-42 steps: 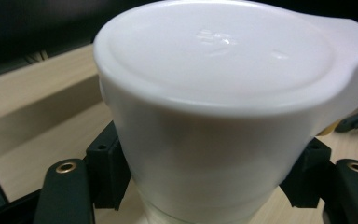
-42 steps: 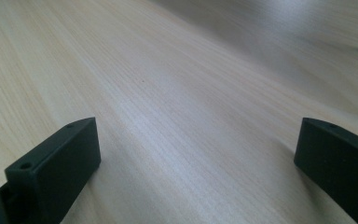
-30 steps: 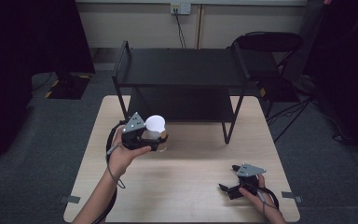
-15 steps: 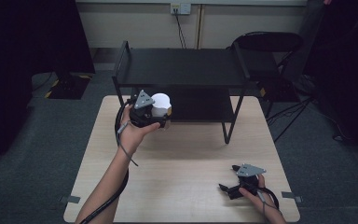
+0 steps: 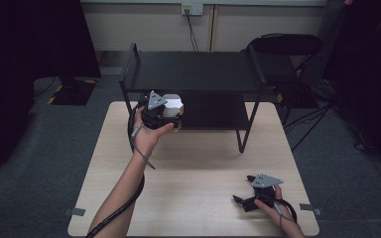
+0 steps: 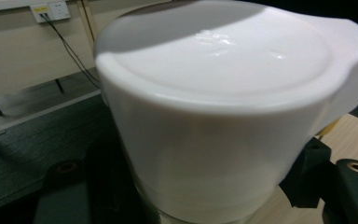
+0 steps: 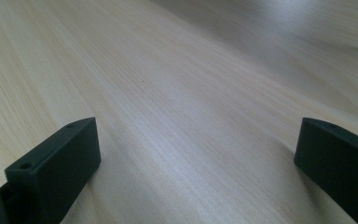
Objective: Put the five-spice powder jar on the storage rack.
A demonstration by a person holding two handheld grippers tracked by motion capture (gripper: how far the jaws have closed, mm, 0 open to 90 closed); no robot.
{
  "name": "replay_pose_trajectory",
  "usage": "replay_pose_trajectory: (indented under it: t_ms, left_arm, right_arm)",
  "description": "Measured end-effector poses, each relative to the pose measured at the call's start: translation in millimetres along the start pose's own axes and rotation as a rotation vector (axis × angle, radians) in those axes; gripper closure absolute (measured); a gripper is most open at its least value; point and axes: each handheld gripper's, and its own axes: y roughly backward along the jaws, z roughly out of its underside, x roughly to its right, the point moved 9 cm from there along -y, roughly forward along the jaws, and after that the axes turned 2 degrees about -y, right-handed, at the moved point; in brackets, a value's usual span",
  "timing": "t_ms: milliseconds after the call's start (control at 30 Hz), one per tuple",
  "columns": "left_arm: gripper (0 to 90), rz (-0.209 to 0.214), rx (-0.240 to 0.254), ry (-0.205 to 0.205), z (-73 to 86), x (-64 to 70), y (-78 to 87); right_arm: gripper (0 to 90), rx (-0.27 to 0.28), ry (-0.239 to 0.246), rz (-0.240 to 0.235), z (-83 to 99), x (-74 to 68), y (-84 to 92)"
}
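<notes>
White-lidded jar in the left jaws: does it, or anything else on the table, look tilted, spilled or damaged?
Nothing stands out. The white-lidded jar sits upright in the left gripper, lid seated, beside the black shelf rack. No spill shows on the wooden table. The right gripper rests on the table, jaws open and empty.

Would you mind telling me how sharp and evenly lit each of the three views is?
High view: dim, dark edges, fairly sharp. Left gripper view: the white lidded jar looms close and soft, shadow across its lid top. Right gripper view: table grain crisp nearby, blurring farther off.
</notes>
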Motion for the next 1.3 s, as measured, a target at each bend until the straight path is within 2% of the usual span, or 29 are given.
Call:
replay_pose_trajectory:
  t_ms: [300,600,767,833,1300]
  left_arm:
    - [30.6,-0.076,0.016,0.046,2.4,1.3,-11.2]
    - [30.6,-0.112,0.013,0.055,3.4,3.6,-17.8]
    - [30.5,-0.119,0.021,0.071,3.3,3.3,-21.8]
    - [30.5,-0.120,0.018,0.061,2.4,3.9,-22.8]
    - [29.0,-0.115,0.027,0.062,3.2,2.8,-24.8]
  right_arm:
    - [0.0,0.000,0.000,0.000,0.0,0.0,0.0]
    - [0.0,0.000,0.000,0.000,0.0,0.0,0.0]
    - [0.0,0.000,0.000,0.000,0.0,0.0,0.0]
    - [0.0,0.000,0.000,0.000,0.0,0.0,0.0]
    - [0.0,0.001,0.000,0.000,0.1,0.0,0.0]
